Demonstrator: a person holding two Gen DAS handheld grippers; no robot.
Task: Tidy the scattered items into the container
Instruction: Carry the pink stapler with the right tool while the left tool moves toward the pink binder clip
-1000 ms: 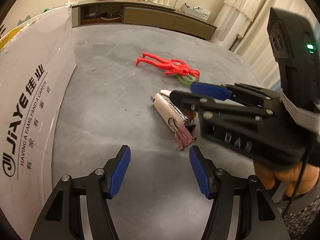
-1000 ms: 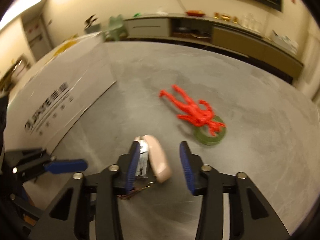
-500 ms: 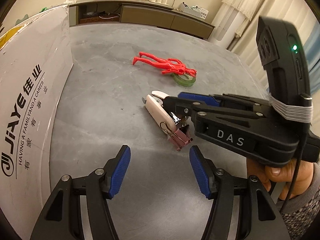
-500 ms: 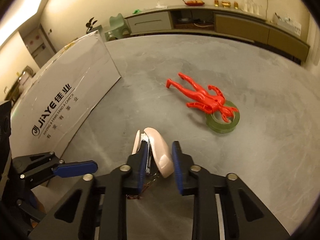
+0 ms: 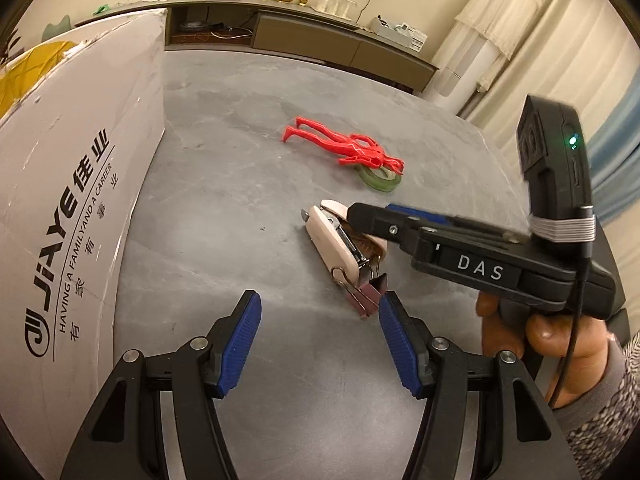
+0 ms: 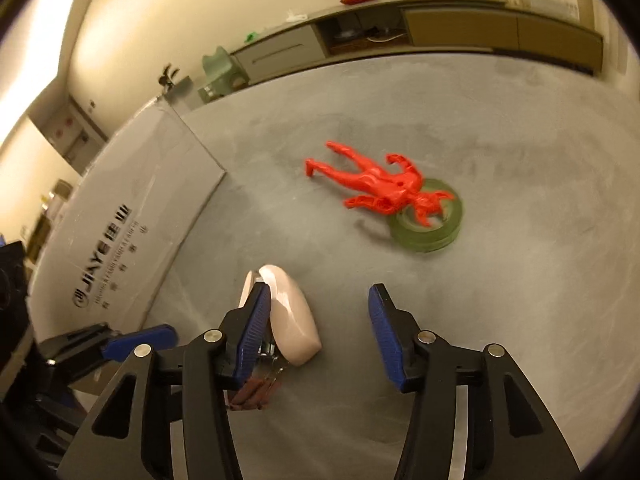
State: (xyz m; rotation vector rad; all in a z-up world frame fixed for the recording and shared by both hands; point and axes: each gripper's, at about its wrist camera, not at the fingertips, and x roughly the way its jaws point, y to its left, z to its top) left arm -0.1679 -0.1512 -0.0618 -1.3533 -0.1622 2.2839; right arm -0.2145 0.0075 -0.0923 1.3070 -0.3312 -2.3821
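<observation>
A pale pink stapler (image 5: 332, 236) (image 6: 288, 316) lies on the grey table, with a maroon binder clip (image 5: 366, 296) (image 6: 252, 396) at its near end. My right gripper (image 6: 320, 324) (image 5: 374, 212) stands open low over it. Its left finger crosses the stapler, and the stapler's rounded body lies just inside that finger. Farther off, a red toy figure (image 5: 344, 148) (image 6: 376, 184) rests with its head on a green tape roll (image 5: 380, 180) (image 6: 432, 232). My left gripper (image 5: 320, 336) is open and holds nothing, just short of the binder clip.
The white box (image 5: 72, 184) (image 6: 120, 216) printed "JIAYE" stands along the left, something yellow showing at its top. A hand (image 5: 540, 332) holds the right gripper at the right edge. A low cabinet (image 5: 320, 40) runs along the far wall.
The right gripper's jaws narrowed around the stapler half a second ago and have now spread wide again. The stapler still lies on the table. The left gripper stayed open.
</observation>
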